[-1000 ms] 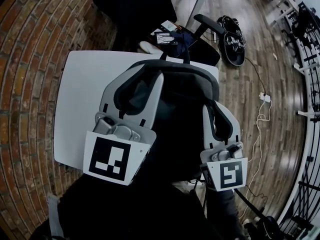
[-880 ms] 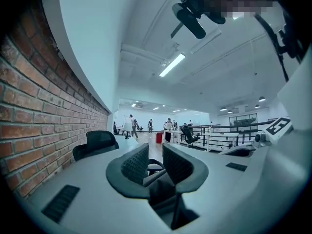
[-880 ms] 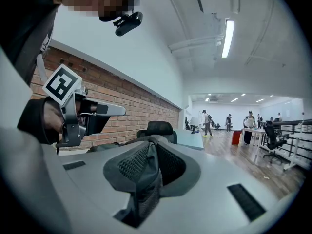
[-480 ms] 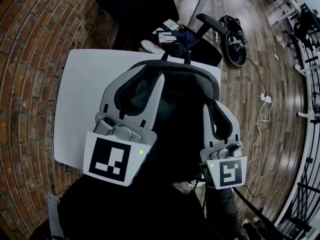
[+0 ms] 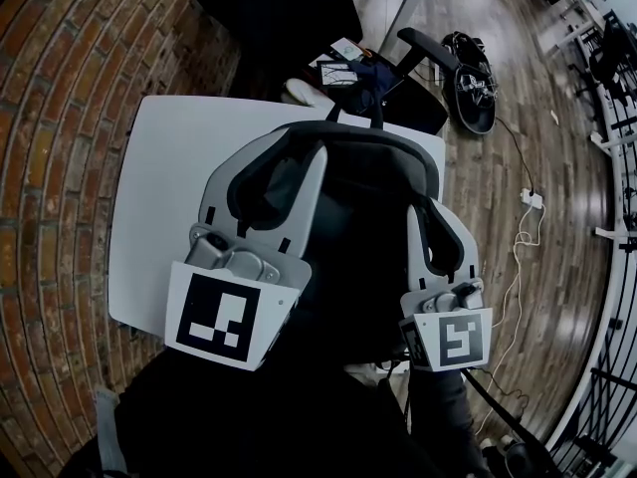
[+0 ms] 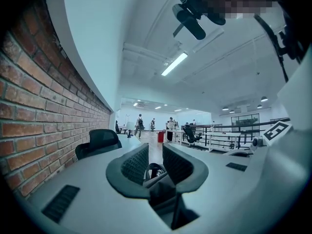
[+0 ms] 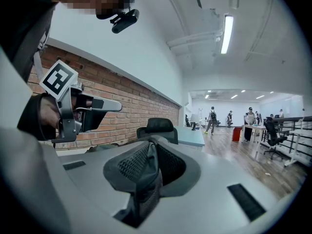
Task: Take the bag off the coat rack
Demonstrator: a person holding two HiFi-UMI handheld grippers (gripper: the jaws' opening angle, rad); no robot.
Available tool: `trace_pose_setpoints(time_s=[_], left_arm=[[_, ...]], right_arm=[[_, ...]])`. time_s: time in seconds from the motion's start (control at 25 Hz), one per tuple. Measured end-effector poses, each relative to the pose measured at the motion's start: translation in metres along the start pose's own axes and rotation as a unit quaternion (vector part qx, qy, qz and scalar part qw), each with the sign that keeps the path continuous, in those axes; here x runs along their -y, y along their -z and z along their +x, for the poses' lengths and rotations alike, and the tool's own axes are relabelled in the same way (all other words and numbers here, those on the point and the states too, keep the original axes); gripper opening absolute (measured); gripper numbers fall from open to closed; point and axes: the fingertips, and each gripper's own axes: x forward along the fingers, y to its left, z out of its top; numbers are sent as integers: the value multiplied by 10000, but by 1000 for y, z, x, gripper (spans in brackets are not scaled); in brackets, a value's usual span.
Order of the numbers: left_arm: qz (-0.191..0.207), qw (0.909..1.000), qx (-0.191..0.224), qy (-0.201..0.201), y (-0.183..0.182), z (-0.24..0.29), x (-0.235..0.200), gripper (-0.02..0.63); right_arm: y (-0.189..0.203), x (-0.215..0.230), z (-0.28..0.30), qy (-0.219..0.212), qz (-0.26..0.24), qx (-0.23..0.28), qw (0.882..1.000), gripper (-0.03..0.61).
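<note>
In the head view a black bag [image 5: 358, 257] hangs between my two grippers, above a white table [image 5: 159, 187]. My left gripper [image 5: 299, 145] is at the bag's upper left. In the left gripper view its jaws [image 6: 155, 156] stand a little apart, closed on a dark strap [image 6: 157, 173] low between the pads. My right gripper [image 5: 426, 205] is on the bag's right side. The right gripper view shows it [image 7: 152, 155] shut on a fold of black bag fabric [image 7: 145, 191]. No coat rack shows in any view.
A brick wall [image 5: 50, 167] runs along the left. Behind the table are a black office chair [image 5: 279, 8] and a second chair with papers on it [image 5: 393, 78]. Cables [image 5: 518, 237] lie on the wooden floor. A railing [image 5: 612, 167] is at the right.
</note>
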Motion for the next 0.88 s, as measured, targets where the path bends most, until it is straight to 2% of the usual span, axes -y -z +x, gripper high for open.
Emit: trace_pose_setpoints(time_s=[0.88], left_arm=[[-79, 9998, -105, -152, 13, 2, -25, 83]], right_arm=[[22, 2, 22, 6, 67, -241, 9997, 57]])
